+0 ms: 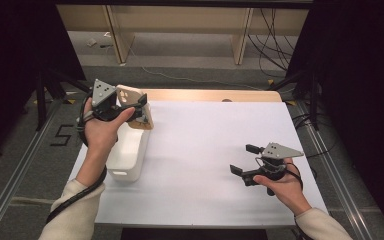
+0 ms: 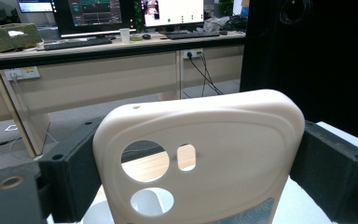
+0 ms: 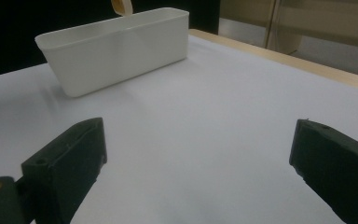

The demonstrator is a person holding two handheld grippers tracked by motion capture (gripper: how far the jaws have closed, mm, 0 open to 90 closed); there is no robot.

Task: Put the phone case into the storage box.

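Near the table's left edge, the left gripper [image 1: 142, 107] clamps a beige phone case [image 1: 132, 100] by its sides and holds it in the air above the far end of the white bin [image 1: 127, 150], so the pick-up looks done. Lowering and releasing it into the bin appears to remain. Toward the table's right edge, the right gripper [image 1: 242, 159] hovers with jaws spread wide and nothing between them.

— Where's the bin [image 1: 128, 152]?
— On the desk [image 1: 205, 165], at its left edge.
— And the phone case [image 1: 136, 107]?
— Above the bin's far end, in the left hand-held gripper [image 1: 130, 106]. The right hand-held gripper [image 1: 244, 159] is near right.
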